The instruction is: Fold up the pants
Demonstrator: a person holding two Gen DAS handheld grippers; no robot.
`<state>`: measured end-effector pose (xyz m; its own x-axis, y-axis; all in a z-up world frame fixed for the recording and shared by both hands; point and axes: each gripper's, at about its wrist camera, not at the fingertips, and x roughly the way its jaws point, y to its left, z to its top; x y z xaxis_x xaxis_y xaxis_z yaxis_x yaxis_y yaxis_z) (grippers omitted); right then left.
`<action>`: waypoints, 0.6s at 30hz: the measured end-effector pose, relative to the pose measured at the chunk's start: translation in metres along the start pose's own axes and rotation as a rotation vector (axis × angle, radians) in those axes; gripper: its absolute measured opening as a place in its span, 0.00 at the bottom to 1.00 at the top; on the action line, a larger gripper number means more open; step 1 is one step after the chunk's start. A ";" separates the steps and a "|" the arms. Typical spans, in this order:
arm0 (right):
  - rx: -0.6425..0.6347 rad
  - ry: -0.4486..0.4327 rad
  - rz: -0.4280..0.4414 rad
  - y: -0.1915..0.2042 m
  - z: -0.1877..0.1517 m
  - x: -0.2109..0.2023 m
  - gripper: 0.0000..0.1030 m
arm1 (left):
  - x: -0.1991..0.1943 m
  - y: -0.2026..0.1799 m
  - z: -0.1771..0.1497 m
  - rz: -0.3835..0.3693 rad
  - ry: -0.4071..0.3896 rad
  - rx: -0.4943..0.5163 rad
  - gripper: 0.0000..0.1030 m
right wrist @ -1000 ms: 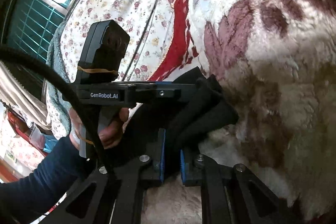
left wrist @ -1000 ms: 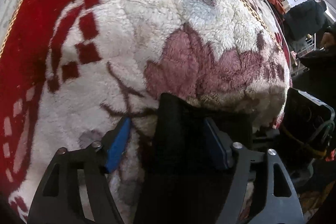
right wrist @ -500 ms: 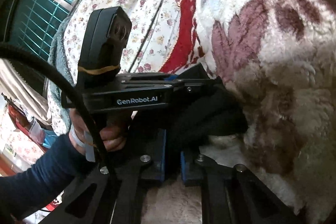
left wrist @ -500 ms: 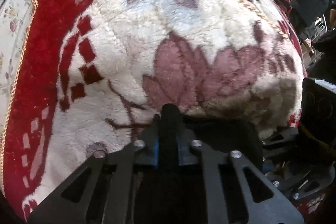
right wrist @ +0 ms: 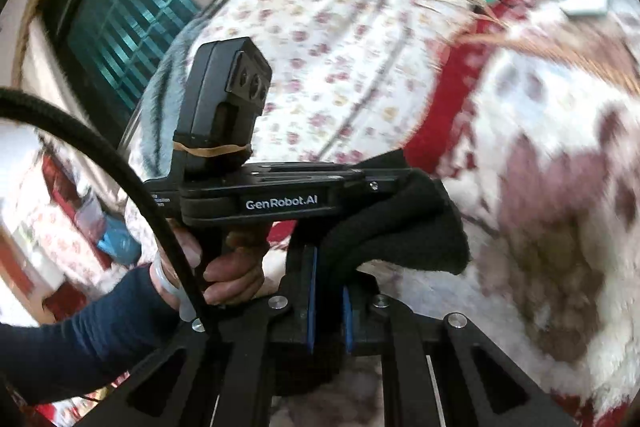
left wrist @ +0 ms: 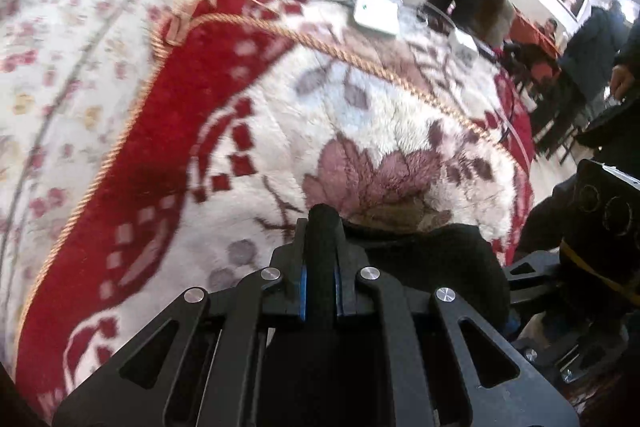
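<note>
Your left gripper [left wrist: 320,267] and right gripper [right wrist: 329,291] each pinch black pants [right wrist: 404,227] above a floral fleece blanket [left wrist: 360,115].

"GenRobot.AI" – white lettering on side of left gripper [right wrist: 376,183] body.

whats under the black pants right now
The fluffy white blanket with its pink flower lies beneath the black pants. Both the left gripper and the right gripper pinch the fabric. Whatever lies directly below the bunched cloth is covered.
</note>
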<state>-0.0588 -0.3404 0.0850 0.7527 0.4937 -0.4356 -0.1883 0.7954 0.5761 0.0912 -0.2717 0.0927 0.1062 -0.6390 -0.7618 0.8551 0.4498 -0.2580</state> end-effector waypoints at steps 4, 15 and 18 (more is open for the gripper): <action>-0.077 0.018 0.041 0.035 0.003 0.008 0.09 | -0.051 0.038 -0.026 0.041 -0.062 -0.048 0.08; -0.289 0.186 0.180 0.135 -0.042 0.064 0.09 | -0.162 0.083 -0.141 0.196 -0.205 -0.310 0.08; -0.391 0.262 0.173 0.158 -0.072 0.090 0.10 | -0.179 0.098 -0.188 0.238 -0.218 -0.426 0.08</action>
<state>-0.0664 -0.1453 0.0867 0.5155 0.6614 -0.5448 -0.5564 0.7419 0.3742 0.0606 0.0041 0.0925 0.4135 -0.5829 -0.6995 0.5174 0.7826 -0.3462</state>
